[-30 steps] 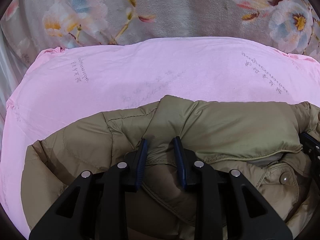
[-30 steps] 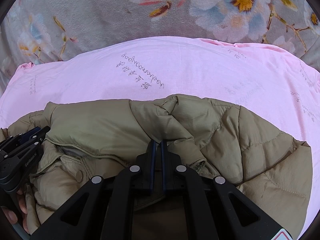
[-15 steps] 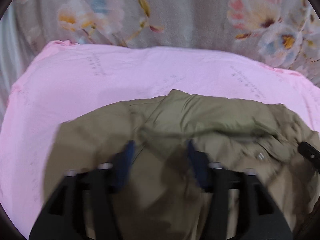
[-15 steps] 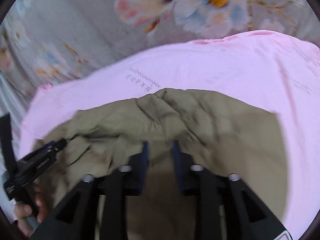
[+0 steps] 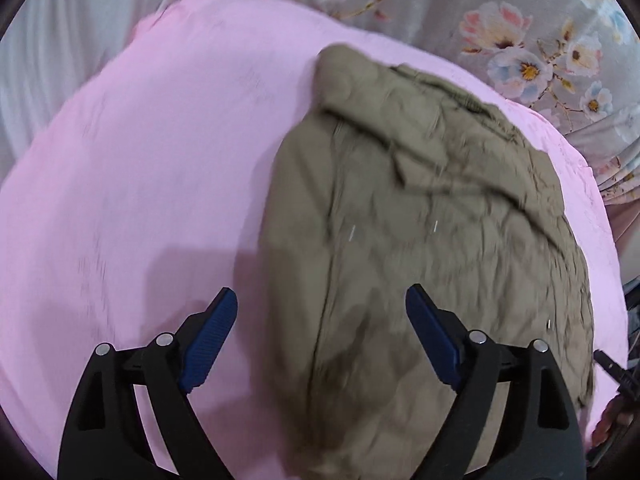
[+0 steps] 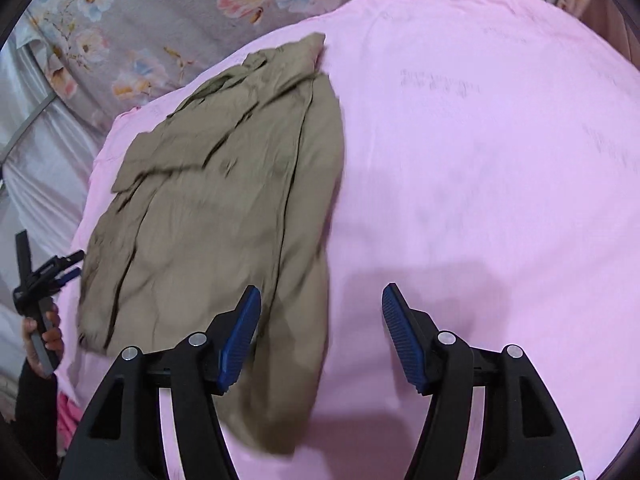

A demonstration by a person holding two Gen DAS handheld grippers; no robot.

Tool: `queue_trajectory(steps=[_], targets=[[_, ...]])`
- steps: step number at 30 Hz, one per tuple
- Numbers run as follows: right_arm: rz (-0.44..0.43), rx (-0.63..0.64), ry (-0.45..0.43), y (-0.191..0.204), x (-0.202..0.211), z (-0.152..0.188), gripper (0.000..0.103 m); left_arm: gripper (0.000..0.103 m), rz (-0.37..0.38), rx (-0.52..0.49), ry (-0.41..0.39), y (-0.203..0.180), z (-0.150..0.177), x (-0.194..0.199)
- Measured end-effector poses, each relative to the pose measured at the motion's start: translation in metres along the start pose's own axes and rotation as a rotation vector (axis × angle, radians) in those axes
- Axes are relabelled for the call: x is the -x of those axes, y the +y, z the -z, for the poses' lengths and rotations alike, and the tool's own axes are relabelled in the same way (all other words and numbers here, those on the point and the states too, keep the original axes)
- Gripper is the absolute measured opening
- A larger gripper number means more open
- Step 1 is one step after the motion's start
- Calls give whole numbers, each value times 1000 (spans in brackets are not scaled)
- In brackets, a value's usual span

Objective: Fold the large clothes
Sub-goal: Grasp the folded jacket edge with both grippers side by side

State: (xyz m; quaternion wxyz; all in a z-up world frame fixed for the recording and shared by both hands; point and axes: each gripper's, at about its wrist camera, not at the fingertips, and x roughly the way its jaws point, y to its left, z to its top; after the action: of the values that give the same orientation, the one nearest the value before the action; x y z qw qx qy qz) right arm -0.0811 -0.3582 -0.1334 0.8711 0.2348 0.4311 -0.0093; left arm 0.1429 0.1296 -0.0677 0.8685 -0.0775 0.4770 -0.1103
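A folded olive padded jacket (image 5: 432,240) lies flat on the pink sheet (image 5: 152,168), collar end at the far side. My left gripper (image 5: 320,300) hovers over the jacket's near left edge. Its jaws are opening, and nothing is pinched between the blue pads (image 5: 208,340). In the right wrist view the same jacket (image 6: 224,200) lies to the left. My right gripper (image 6: 322,292) hangs over its near right edge, jaws opening and empty. The left gripper (image 6: 48,276) shows at the far left there, held by a hand (image 6: 40,344).
The pink sheet (image 6: 480,160) spreads wide to the right of the jacket. A grey floral cover (image 5: 520,40) lies beyond it, and pale striped fabric (image 5: 48,60) hangs at the left. The right gripper's tip (image 5: 612,368) pokes in at the right edge.
Both grippers were closed on the jacket's folded edge. They have since let go, opened wide and drawn back and apart, leaving the jacket folded on the sheet.
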Motion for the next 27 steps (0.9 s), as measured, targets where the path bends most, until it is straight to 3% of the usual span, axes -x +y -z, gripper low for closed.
queue_trajectory(steps=[6, 11, 12, 13, 14, 15, 16, 18, 22, 27], targets=[[-107, -78, -38, 8, 1, 34, 67, 84, 90, 161, 17, 19, 48, 9], [-149, -93, -70, 21, -8, 39, 67, 83, 189, 207, 7, 12, 61, 16], [-158, -93, -75, 24, -9, 39, 63, 76, 208, 209, 11, 9, 62, 16], [-158, -96, -80, 25, -9, 40, 59, 60, 216, 206, 15, 6, 64, 16], [-148, -97, -81, 26, -10, 39, 43, 54, 202, 194, 19, 1, 65, 16], [-148, -98, -84, 27, -9, 40, 26, 37, 185, 183, 16, -3, 66, 16], [-158, -100, -105, 27, -4, 42, 22, 24, 187, 180, 15, -5, 67, 19], [-165, -88, -157, 29, 13, 45, 11, 11, 200, 185, -7, -3, 68, 30], [-205, -35, -258, 36, 64, 54, 8, 7, 226, 143, -88, -7, 70, 77], [-253, 92, -392, 58, 144, 75, 7, 6, 259, 71, -214, -15, 89, 169]])
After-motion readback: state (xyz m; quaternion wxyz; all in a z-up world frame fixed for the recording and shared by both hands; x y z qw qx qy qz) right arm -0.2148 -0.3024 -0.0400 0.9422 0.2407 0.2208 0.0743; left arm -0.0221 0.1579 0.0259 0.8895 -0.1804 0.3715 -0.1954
